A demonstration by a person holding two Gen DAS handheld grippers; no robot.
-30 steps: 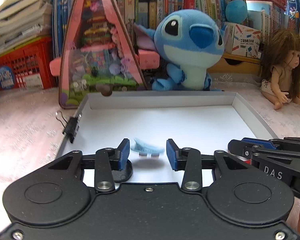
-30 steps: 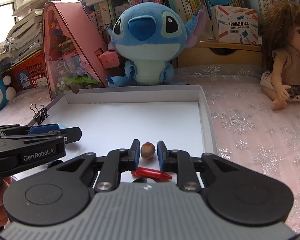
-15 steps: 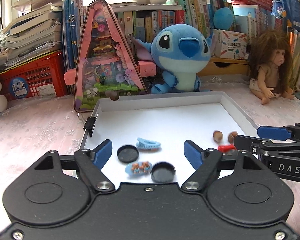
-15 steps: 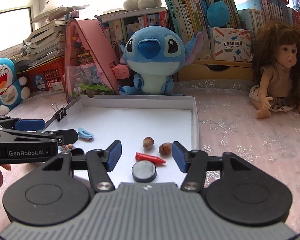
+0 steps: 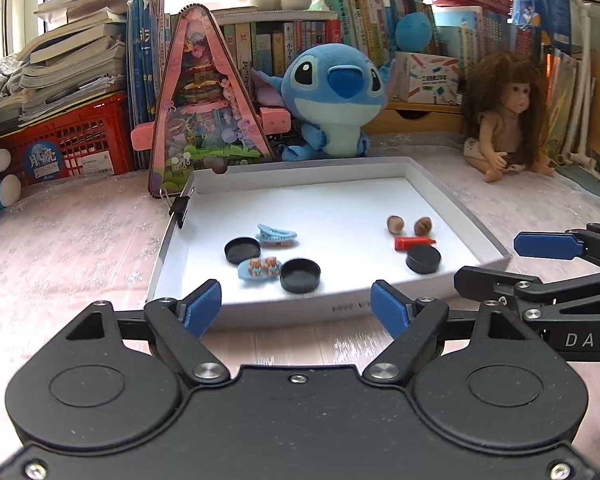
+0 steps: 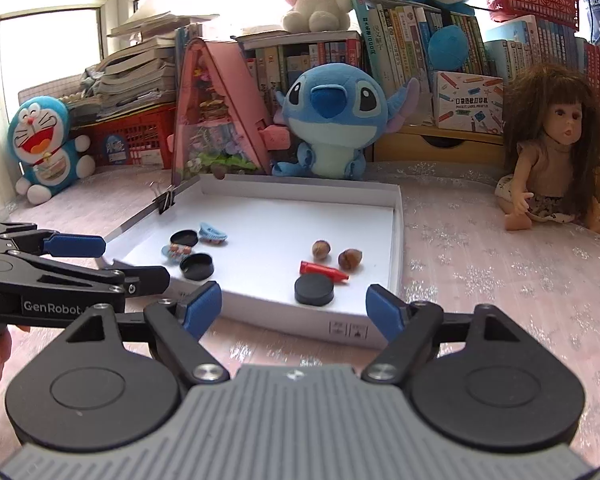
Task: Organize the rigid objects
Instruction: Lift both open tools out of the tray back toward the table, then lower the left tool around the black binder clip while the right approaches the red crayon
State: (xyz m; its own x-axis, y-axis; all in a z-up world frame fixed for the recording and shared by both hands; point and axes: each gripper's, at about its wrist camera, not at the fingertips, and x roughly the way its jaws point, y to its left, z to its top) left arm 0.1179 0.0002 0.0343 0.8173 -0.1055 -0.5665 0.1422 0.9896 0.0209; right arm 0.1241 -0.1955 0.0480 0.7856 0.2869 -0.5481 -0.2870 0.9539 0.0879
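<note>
A white shallow tray (image 5: 476, 224) (image 6: 398, 236) lies on the pink cloth. On its left side lie two black caps (image 5: 242, 249) (image 5: 300, 275), a blue hair clip (image 5: 276, 235) and a blue clip with two bears (image 5: 259, 268). On its right side lie two nuts (image 5: 395, 223) (image 5: 423, 225), a red pointed piece (image 5: 412, 243) and a black disc (image 5: 423, 260). My left gripper (image 5: 296, 310) is open and empty, in front of the tray's near edge. My right gripper (image 6: 294, 308) is open and empty, also in front of the tray.
A black binder clip (image 5: 179, 210) sits on the tray's left rim. Behind the tray stand a pink triangular toy house (image 5: 204, 108), a blue plush (image 5: 336, 100) and a doll (image 5: 500, 116). A Doraemon plush (image 6: 46, 148) and a red crate (image 5: 68, 144) stand at the left.
Both grippers opened wide and pulled back out of the tray to its near edge. The blue hair clip and a nut, once between the fingers, lie free in the tray.
</note>
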